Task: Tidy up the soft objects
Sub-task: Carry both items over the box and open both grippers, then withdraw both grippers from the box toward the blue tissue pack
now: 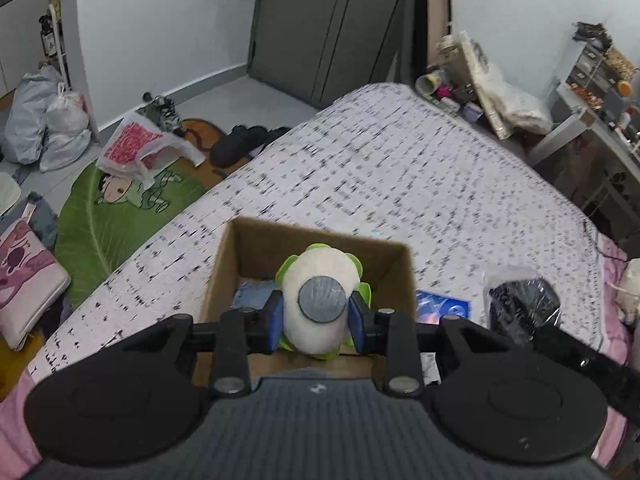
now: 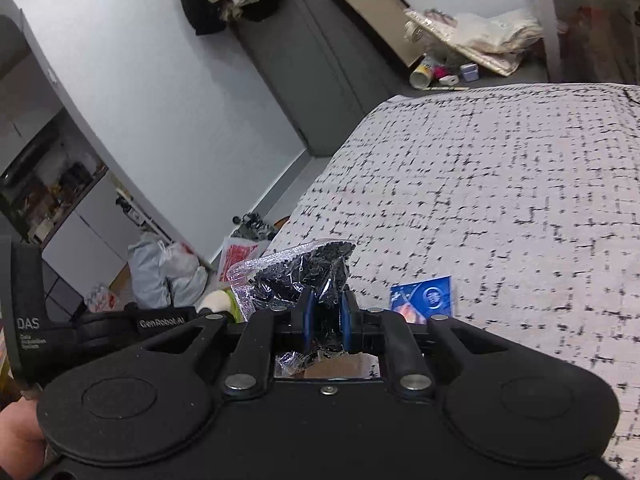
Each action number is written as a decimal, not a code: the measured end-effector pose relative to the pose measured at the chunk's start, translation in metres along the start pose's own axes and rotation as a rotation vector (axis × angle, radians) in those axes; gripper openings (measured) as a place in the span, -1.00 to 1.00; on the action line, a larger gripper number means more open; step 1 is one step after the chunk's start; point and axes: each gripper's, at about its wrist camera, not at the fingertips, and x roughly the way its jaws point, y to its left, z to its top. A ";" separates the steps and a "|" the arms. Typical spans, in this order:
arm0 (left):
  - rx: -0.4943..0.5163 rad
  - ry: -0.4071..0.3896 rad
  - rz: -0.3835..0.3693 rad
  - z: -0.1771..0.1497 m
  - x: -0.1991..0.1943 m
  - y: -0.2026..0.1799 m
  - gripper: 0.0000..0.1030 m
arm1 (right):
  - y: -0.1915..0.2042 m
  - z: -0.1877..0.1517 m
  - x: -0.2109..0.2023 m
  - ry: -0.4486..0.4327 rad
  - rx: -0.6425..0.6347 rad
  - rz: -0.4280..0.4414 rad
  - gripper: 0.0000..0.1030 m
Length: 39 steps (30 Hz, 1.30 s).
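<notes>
A white plush toy (image 1: 320, 280) with green trim and a grey disc on it sits between the blue pads of my left gripper (image 1: 316, 320), which is shut on it. It hangs over an open cardboard box (image 1: 224, 264) on the bed; something blue (image 1: 252, 296) lies inside. My right gripper (image 2: 326, 320) is shut on a clear plastic bag of black material (image 2: 300, 276), held above the bed just right of the box. That bag (image 1: 520, 300) also shows in the left wrist view. The plush (image 2: 218, 302) peeks out at the left of the right wrist view.
The bed (image 1: 400, 160) has a white cover with black flecks. A flat blue packet (image 2: 424, 298) lies on it right of the box. Floor left of the bed: a green rug (image 1: 100, 232), plastic bags (image 1: 136, 148), black shoes (image 1: 240, 144). Clutter and shelves stand beyond the far end.
</notes>
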 end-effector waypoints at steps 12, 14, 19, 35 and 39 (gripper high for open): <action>-0.040 0.062 0.022 0.000 0.026 0.023 0.00 | 0.018 0.000 0.046 0.041 -0.021 0.040 -0.73; -0.044 0.066 0.025 0.001 0.026 0.024 0.10 | 0.020 0.001 0.053 0.043 -0.020 0.039 -0.73; -0.033 0.070 0.032 0.003 0.025 0.026 0.21 | 0.020 0.000 0.068 0.034 0.025 0.085 -0.65; -0.031 -0.010 0.057 -0.003 -0.004 0.015 0.98 | 0.005 0.003 0.031 -0.014 0.030 0.007 0.59; -0.044 -0.028 0.058 -0.003 -0.017 0.009 0.99 | -0.002 0.008 0.016 -0.031 0.030 -0.004 0.81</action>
